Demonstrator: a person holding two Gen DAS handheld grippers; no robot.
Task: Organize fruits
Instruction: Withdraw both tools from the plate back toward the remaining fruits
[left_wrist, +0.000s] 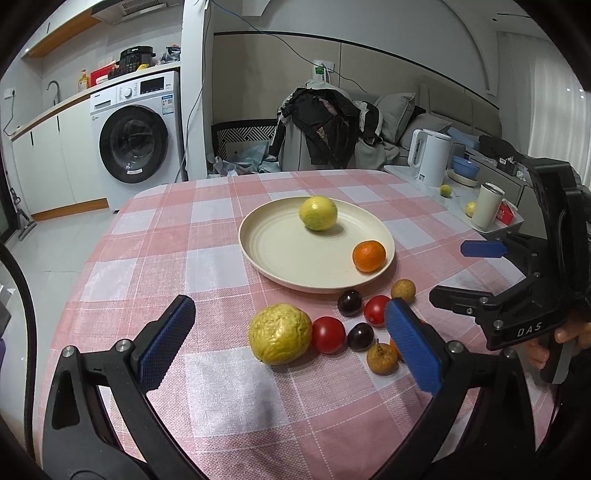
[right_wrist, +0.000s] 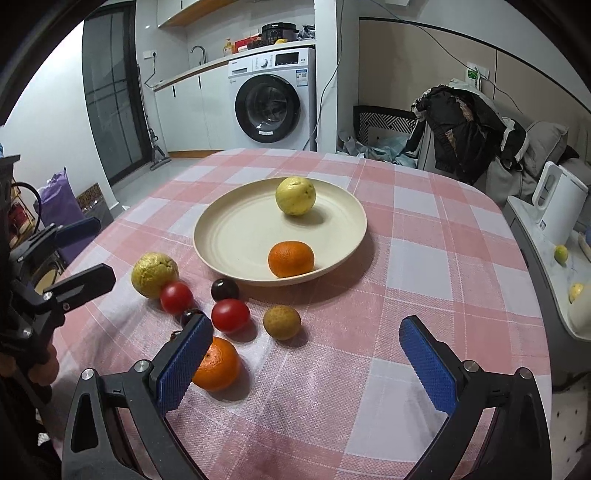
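I have both tools spread wide and holding nothing, low over the surface (right_wrist: 424, 236) with its pink checked cloth. My left tool (left_wrist: 288, 343) frames the wrinkled yellow fruit (left_wrist: 280, 333), which lies on the cloth between its blue pads without touching either. My right tool (right_wrist: 306, 354) sits nearer the loose orange (right_wrist: 216, 363), whose left side is hidden behind the tool's left pad. On the cream plate (right_wrist: 236, 236) a smooth yellow fruit (right_wrist: 295, 195) rests toward the far side and a second orange (right_wrist: 291, 258) lies against the near rim. Between the plate and my tools the small fruits cluster on the cloth: two red tomatoes (right_wrist: 176, 296), two dark plums (right_wrist: 224, 289) and a brown longan (right_wrist: 282, 322).
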